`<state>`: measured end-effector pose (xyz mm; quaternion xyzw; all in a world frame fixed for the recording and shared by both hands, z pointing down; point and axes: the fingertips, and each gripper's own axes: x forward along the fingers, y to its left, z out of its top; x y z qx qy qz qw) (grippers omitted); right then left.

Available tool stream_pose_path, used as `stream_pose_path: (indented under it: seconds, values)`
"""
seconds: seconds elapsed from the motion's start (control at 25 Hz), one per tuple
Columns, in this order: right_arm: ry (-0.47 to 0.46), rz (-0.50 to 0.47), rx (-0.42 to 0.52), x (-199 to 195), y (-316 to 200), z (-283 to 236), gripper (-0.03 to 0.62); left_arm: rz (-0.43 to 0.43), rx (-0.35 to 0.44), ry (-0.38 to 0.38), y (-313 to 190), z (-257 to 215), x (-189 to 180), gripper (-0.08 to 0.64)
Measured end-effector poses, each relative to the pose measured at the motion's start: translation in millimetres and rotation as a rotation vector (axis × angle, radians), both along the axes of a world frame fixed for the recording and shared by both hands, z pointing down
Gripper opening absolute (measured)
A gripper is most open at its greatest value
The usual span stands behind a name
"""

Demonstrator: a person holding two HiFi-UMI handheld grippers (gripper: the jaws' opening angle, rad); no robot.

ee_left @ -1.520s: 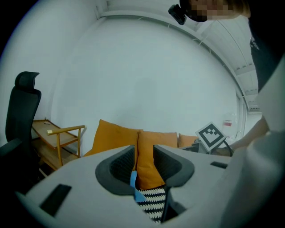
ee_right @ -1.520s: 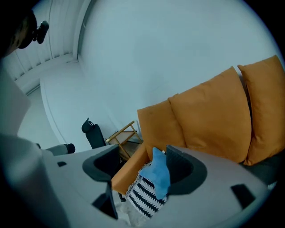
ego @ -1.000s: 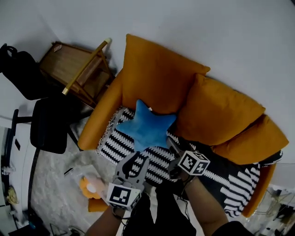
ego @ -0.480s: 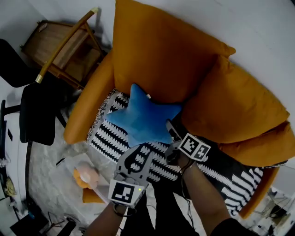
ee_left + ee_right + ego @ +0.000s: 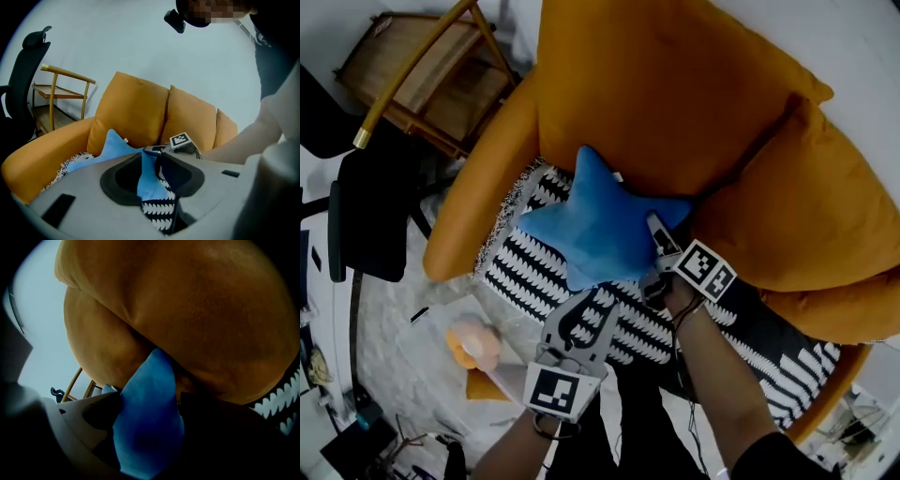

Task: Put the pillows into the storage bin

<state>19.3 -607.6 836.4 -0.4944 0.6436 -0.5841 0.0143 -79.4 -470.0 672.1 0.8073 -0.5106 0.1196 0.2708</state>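
The right claw [image 5: 659, 239] has just been opening and now stands at its widest. One arm of the blue star pillow [image 5: 600, 230] sits between its jaws, which reach round that arm but do not look clamped on it yet. The left claw [image 5: 592, 305] is about half open with nothing in it. Through its gap only the pillow's nearer arm and the black-and-white throw [image 5: 525, 277] show beyond, and its tips hang over the throw just short of the pillow.

The task looks barely begun. The star pillow lies on the sofa seat, leaning against the big orange back cushion [image 5: 656, 84], and no storage bin shows in any view. The grip, the lift and the carry to the bin are all still to come, and whether the orange cushions count as pillows for the bin cannot be told.

Room is tight on the far side, where the right claw is wedged into the crease between the back cushion and the second cushion [image 5: 806, 197]. The sofa arm [image 5: 483, 197] closes off the left. The open way out is up and back toward the person, over the front edge of the seat.
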Motion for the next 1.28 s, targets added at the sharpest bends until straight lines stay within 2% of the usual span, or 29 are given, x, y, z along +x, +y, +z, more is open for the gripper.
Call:
stream_pose_path:
  seconds: [0.16,0.28,0.6,0.76,1.0,1.28]
  values:
    - [-0.075,-0.005,0.005,-9,-7,1,0.395,-0.016,-0.013,0.012,3,3,-6,0.118]
    - [-0.086,-0.019,0.013,-12,-6,-1,0.378,-0.024,-0.015,0.014,6,3,-13,0.118]
    - [0.011,-0.058,0.062,-22,8,-24,0.282,-0.039,0.011,0.011,15,-12,-28,0.118]
    - [0.066,-0.133,0.123,-38,16,-54,0.257,-0.052,0.036,0.010,20,-29,-37,0.118]
    - [0.214,-0.306,0.274,-68,34,-116,0.242,-0.089,0.069,0.028,34,-64,-57,0.118]
    - [0.494,-0.531,0.470,-97,65,-204,0.225,-0.149,0.120,0.025,66,-117,-100,0.118]
